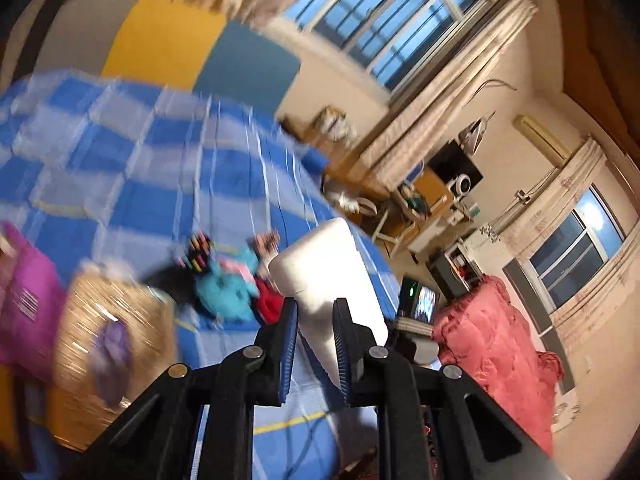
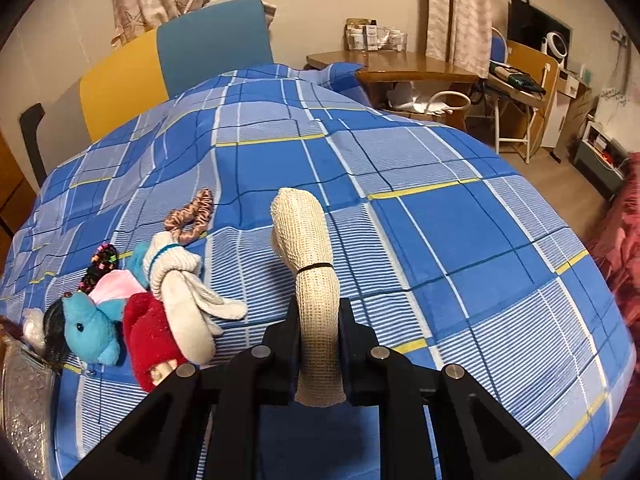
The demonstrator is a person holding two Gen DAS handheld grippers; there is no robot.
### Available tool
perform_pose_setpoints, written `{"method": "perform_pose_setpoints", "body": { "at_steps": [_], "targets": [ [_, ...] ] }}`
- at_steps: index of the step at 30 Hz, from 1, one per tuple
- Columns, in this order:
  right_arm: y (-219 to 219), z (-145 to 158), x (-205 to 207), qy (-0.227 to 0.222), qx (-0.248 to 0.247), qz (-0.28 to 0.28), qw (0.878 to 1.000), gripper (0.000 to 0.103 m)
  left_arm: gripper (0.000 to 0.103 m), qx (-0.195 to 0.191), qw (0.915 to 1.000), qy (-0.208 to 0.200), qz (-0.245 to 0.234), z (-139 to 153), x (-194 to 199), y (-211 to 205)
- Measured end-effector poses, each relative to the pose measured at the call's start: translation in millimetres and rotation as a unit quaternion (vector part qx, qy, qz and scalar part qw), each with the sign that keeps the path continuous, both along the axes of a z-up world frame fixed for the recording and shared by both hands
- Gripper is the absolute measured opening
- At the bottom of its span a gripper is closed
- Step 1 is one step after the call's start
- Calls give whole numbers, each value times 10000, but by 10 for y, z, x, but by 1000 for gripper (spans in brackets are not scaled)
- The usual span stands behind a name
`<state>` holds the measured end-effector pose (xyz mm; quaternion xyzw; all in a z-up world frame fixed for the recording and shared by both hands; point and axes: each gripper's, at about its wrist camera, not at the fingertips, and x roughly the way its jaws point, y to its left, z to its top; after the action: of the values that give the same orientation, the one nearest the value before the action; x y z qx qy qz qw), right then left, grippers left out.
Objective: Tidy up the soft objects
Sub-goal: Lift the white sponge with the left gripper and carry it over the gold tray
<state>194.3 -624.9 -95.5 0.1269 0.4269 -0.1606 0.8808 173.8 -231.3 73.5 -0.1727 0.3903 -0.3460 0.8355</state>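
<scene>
My left gripper (image 1: 316, 312) is shut on a white foam block (image 1: 324, 272) and holds it above the blue checked bed (image 1: 160, 160); the view is blurred. My right gripper (image 2: 320, 312) is shut on a beige mesh roll (image 2: 310, 264) tied with a black band, over the bed (image 2: 400, 200). To its left lie a blue plush elephant (image 2: 90, 328), a red plush (image 2: 148, 332), a knotted white sock (image 2: 184, 292), a pink scrunchie (image 2: 192, 216) and a black hair tie with coloured dots (image 2: 100, 264). The blue plush (image 1: 226, 288) also shows in the left wrist view.
A woven basket (image 1: 108, 328) and a magenta bag (image 1: 24, 300) stand left in the left wrist view. A shiny container edge (image 2: 24, 392) is at the lower left of the right wrist view. A wooden table (image 2: 400, 64), chairs and a red blanket (image 1: 496, 352) flank the bed.
</scene>
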Motion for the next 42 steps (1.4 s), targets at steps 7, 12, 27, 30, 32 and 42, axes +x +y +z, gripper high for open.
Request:
{"method": "perform_pose_setpoints", "body": {
  "at_steps": [7, 12, 27, 30, 32, 42],
  "targets": [
    [24, 129, -71, -260, -352, -164, 9989, 16, 17, 99, 9967, -334, 731, 338, 174, 1096],
    [84, 275, -140, -638, -607, -193, 9959, 16, 17, 325, 9888, -158, 1446, 146, 374, 1934],
    [826, 788, -469, -1183, -606, 143, 9910, 16, 18, 1191, 9699, 1484, 1517, -1339, 1172, 2667],
    [1056, 912, -603, -1313, -464, 264, 9899, 16, 18, 1433, 9655, 1688, 1372, -1586, 1342, 2606],
    [1235, 987, -681, -1379, -452, 396, 9886, 16, 18, 1464, 9638, 1773, 1351, -1679, 1432, 2620],
    [2281, 1393, -868, -1794, -477, 1251, 9746, 16, 39, 1054, 9616, 1882, 1699, -1687, 1571, 2897]
  ]
}}
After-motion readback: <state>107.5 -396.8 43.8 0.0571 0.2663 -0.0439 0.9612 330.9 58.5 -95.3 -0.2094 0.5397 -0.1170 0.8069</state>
